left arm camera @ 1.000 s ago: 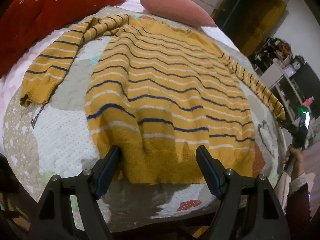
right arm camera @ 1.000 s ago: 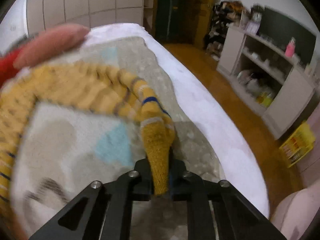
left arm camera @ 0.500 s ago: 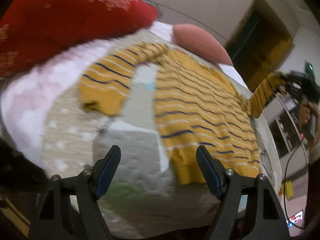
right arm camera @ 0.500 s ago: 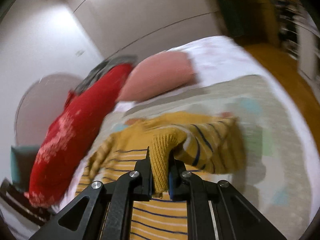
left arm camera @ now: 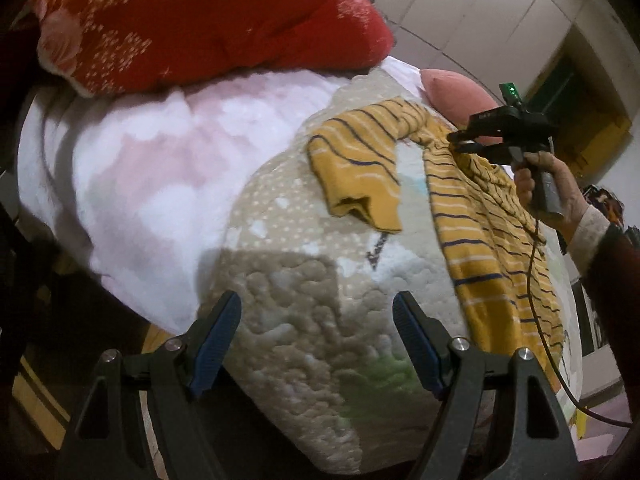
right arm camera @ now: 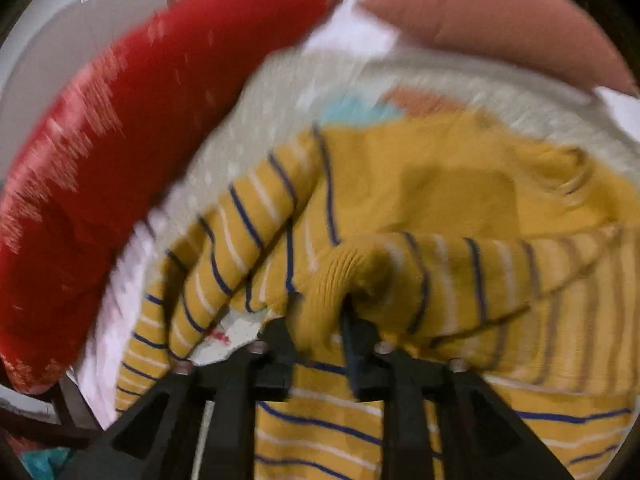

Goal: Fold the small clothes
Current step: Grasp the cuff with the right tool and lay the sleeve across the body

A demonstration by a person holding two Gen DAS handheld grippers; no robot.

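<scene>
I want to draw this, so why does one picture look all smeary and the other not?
Right wrist view: motion blur smears the red quilt and the striped sweater. Left wrist view: sharper, the sweater's stripes crisp, though the fisheye bulges the bed.

Motion blur smears the sweater point(right arm camera: 420, 184) and red pillow point(right arm camera: 160, 120).

Location was a home bedroom: a bed with patchwork quilt point(left arm camera: 288, 312), red duvet point(left arm camera: 208, 20), pink pillow point(left arm camera: 452, 88), and panelled wardrobe doors point(left arm camera: 460, 4).
</scene>
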